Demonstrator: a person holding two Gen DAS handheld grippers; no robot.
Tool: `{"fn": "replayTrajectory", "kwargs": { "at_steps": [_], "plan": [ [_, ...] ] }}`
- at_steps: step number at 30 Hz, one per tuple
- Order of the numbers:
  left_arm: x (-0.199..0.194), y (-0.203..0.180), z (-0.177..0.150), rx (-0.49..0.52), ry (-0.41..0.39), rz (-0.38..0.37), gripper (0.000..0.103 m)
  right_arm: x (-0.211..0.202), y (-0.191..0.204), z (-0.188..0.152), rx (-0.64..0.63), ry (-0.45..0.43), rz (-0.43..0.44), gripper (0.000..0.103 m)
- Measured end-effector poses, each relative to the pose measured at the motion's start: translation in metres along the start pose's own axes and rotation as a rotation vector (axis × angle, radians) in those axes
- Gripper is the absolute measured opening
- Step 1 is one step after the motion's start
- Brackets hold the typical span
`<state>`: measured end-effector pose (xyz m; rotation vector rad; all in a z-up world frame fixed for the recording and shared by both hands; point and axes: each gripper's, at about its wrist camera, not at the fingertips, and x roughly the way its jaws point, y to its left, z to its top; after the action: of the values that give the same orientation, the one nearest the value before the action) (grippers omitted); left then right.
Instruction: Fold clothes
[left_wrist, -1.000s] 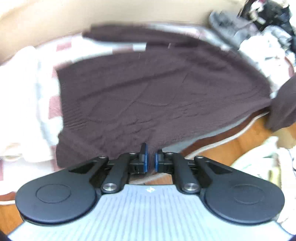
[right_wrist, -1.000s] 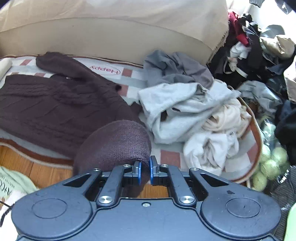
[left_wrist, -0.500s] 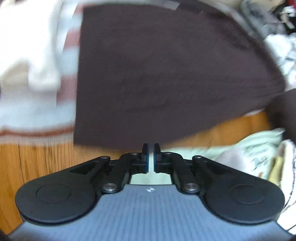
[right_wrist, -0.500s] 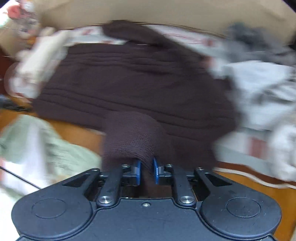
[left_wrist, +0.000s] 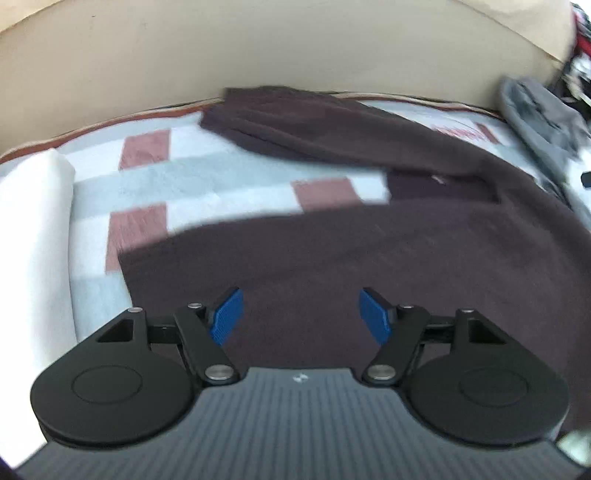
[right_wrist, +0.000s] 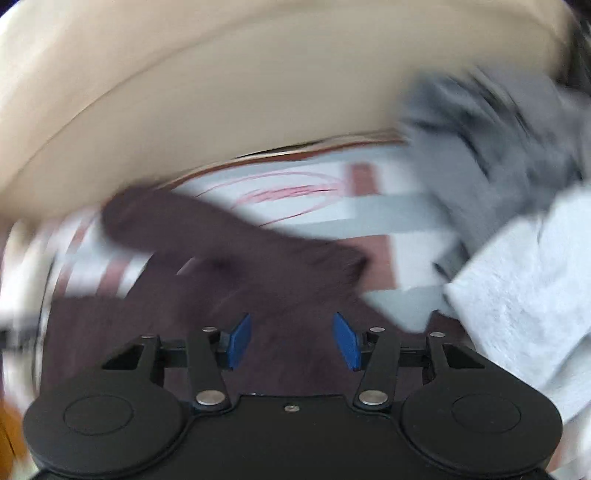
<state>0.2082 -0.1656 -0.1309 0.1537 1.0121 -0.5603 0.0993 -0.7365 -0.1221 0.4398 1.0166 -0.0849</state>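
While white fabric (left_wrist: 35, 236) shows left, right view blurrily shows grey clothes (right_wrist: 491, 144).

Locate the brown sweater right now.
The brown sweater lies spread on the checked blanket, filling the centre and right of the left wrist view, with a grey clothes pile at its right. One sleeve reaches toward the beige wall.
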Motion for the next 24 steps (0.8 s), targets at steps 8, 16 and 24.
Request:
{"fn": "replayTrajectory", "kwargs": {
  "at_steps": [8,16,24],
  "plan": [
    [0.044,0.029,0.007,-0.101,0.001,-0.011,0.07,0.09,-0.027,0.02,0.149,0.059,0.004,0.056],
    [0.059,0.041,-0.005,-0.179,0.034,0.017,0.07,0.121,0.003,0.014,0.048,-0.024,-0.106,0.012],
    [0.058,0.028,-0.004,-0.097,0.046,0.077,0.07,0.077,0.005,0.06,-0.033,-0.316,-0.371,0.006]
  ]
}}
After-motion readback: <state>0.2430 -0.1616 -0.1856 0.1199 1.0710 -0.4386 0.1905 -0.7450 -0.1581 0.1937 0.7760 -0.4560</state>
